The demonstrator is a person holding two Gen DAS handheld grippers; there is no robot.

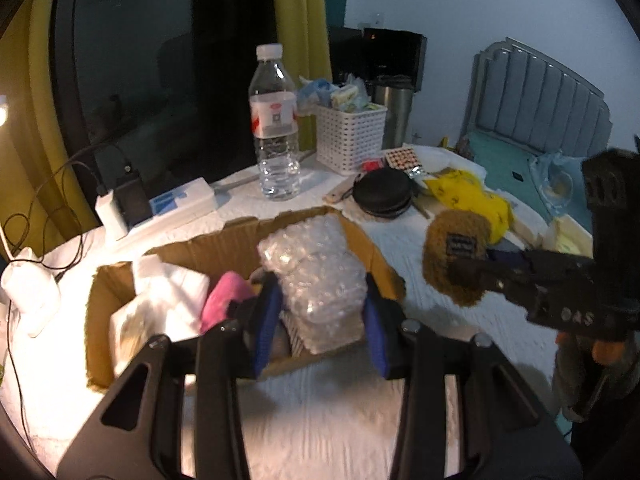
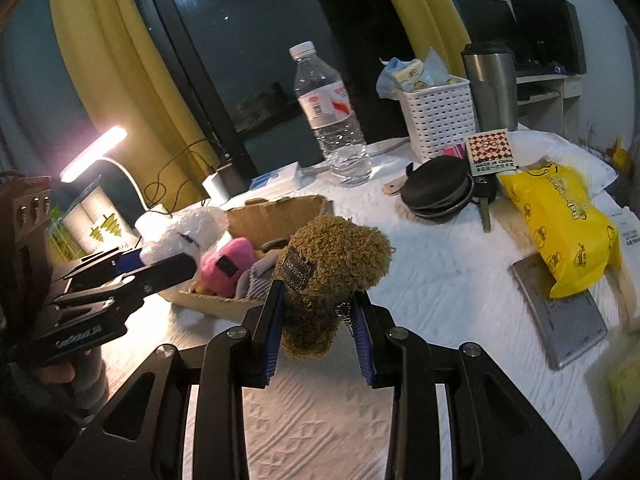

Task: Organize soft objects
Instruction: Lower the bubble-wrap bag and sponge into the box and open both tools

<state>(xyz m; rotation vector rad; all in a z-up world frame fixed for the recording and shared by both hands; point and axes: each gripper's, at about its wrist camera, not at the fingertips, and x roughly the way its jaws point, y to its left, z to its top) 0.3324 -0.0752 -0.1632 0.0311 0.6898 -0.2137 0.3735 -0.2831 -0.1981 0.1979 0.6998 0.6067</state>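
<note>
My left gripper is shut on a roll of clear bubble wrap and holds it over the open cardboard box. The box holds a pink plush and white padding. My right gripper is shut on a brown fuzzy plush with a dark label, held above the white tablecloth just right of the box. The left view shows the right gripper and the plush right of the box. The right view shows the left gripper with the bubble wrap.
A water bottle, a white basket, a steel flask, a black round case, a yellow bag on a grey tablet, chargers with cables and a lit lamp crowd the table.
</note>
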